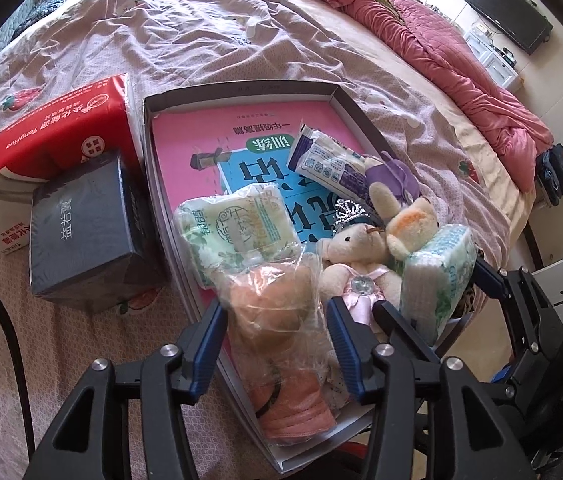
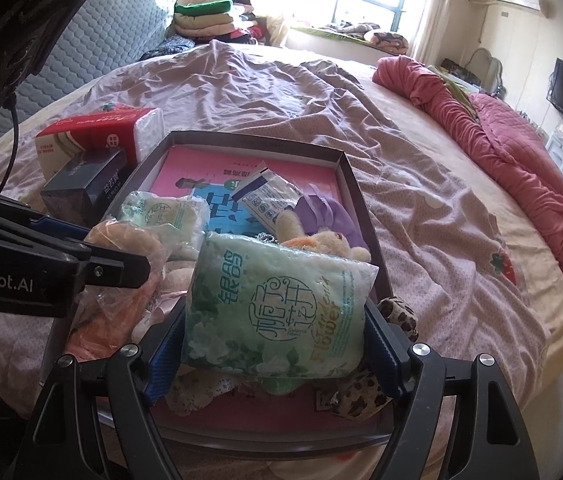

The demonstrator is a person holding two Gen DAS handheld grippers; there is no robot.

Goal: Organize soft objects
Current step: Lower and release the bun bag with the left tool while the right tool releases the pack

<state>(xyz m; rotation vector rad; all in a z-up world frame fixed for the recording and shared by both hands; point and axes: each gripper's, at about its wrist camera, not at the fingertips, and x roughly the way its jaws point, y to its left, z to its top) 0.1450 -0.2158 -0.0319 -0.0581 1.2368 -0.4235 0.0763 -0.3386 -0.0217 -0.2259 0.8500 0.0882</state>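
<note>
The tray (image 1: 237, 90) lay on the bed (image 1: 201, 32) and held nearly all the soft things, on top of a pink book (image 1: 209, 132) that covered its floor. The left gripper (image 1: 277, 320) hung over the tray's near end with its jaws apart, straddling a clear bag (image 1: 281, 328) of peach-coloured cloth; whether the pads pressed the bag I could not tell. The right gripper (image 2: 277, 344) was clamped on a tissue pack (image 2: 277, 308), green and white, held above the tray's near right corner with both blue pads against its sides. A second green pack (image 1: 237, 228) rested in the tray left of centre, touching the far end of the bag. At the tray's right side sat 2 plush toys: a pale bear (image 1: 357, 264) in a pink dress and a cream rabbit (image 1: 405, 220), pressed together, with a purple cloth (image 1: 393, 172) just behind them. A blue-and-white packet (image 1: 325, 160) leaned at the tray's centre right. Left of the tray, outside it, stood a dark box (image 1: 81, 232) and, touching it farther back, a red tissue box (image 1: 49, 132). A leopard-print cloth (image 2: 399, 312) lay at the tray's near right corner, under the right gripper.
</note>
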